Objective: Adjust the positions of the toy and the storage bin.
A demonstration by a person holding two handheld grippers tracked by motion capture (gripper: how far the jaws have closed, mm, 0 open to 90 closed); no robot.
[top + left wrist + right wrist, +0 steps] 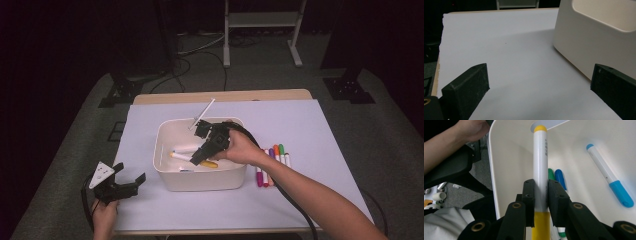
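So the right gripper (pixel 541 195) has its jaws clamped on the yellow marker (pixel 540 165), gripping the white barrel just ahead of the yellow cap. The marker's long axis runs straight out along the jaws, tip pointing down into the white bin (pixel 167 177), where a blue marker (pixel 609 180) already lies beside it. Releasing it looks like the next thing, and it's already over the bin floor. The left gripper (pixel 116 186) sits on the desk (pixel 320 125) near the bin's left side, jaws wide apart, holding nothing, so it's much farther from the action.
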